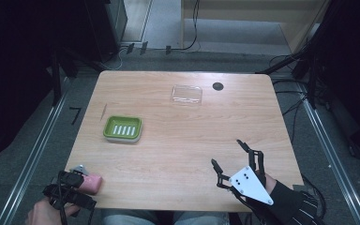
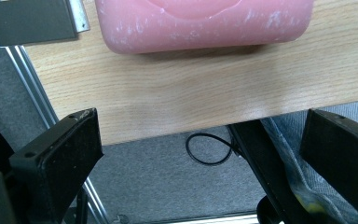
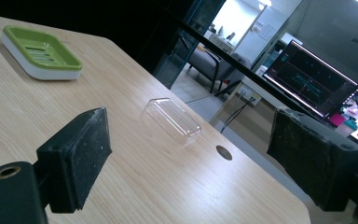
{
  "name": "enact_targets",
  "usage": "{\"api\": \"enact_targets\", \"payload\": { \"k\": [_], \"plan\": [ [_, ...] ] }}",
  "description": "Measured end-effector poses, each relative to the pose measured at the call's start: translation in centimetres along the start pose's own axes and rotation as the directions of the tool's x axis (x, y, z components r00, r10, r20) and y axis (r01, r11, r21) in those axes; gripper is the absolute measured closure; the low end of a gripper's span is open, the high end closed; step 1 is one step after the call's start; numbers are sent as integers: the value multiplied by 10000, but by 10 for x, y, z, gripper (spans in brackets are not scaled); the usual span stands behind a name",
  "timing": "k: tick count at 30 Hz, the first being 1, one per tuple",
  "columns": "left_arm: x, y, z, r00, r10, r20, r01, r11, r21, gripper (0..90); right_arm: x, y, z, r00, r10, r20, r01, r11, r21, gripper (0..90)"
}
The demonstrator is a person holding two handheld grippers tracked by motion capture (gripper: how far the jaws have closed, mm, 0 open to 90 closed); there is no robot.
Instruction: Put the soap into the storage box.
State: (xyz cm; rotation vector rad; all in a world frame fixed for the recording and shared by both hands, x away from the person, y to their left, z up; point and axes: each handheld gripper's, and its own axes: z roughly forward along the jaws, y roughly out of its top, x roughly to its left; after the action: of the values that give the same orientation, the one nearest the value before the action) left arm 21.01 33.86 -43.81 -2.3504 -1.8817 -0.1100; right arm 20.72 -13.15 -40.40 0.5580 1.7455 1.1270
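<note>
The pink soap bar (image 1: 92, 183) lay at the near left corner of the wooden table (image 1: 178, 140), close to the front edge. The left gripper (image 1: 68, 190) was just beside it, at the table's corner, and its jaws stood wide apart with nothing between them. In the left gripper view, the soap bar (image 2: 205, 23) was seen from close, with white scuff marks on its surface, and it lay beyond the two black jaws, not touching them; the floor under the table edge was also seen there.

The right gripper (image 1: 232, 159) was over the near right part of the table, well apart from the soap, and its jaws were also wide and held nothing. The high view showed the green soap dish (image 1: 123, 128) on the left half of the table and the clear plastic lid (image 1: 186, 94) farther back, near a dark round hole (image 1: 218, 86). The right gripper view showed the same dish (image 3: 41, 52), lid (image 3: 173, 119) and hole (image 3: 223, 152) from low, and also lit screens (image 3: 317, 88) in the room behind.
</note>
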Motion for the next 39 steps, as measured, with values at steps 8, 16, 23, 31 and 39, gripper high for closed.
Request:
{"api": "enact_targets", "payload": {
  "k": [8, 16, 23, 31, 39],
  "plan": [
    [-2, 2, -1, 9999, 98, 107, -97, 9999, -81, 0, 0, 0, 0, 10000, 16, -7, -16, 10000, -15, 132],
    [-2, 6, -4, 9999, -61, 150, 64, 9998, -206, 0, 0, 0, 0, 10000, 29, -6, -29, 10000, -23, 132],
    [-3, 14, -8, 9997, -129, 215, 139, 9987, -499, 0, 1, 0, 0, 10000, -24, -29, 24, 10000, -13, 132],
    [-1, 24, -8, 9988, -212, 439, 245, 9968, -755, 0, 1, 1, 1, 10000, -5, -36, 5, 10000, 22, 132],
    [4, 34, -6, 9975, -232, 662, 287, 9961, -832, 0, 1, 0, 1, 10000, -70, -49, 70, 10000, 70, 132]
  ]
}}
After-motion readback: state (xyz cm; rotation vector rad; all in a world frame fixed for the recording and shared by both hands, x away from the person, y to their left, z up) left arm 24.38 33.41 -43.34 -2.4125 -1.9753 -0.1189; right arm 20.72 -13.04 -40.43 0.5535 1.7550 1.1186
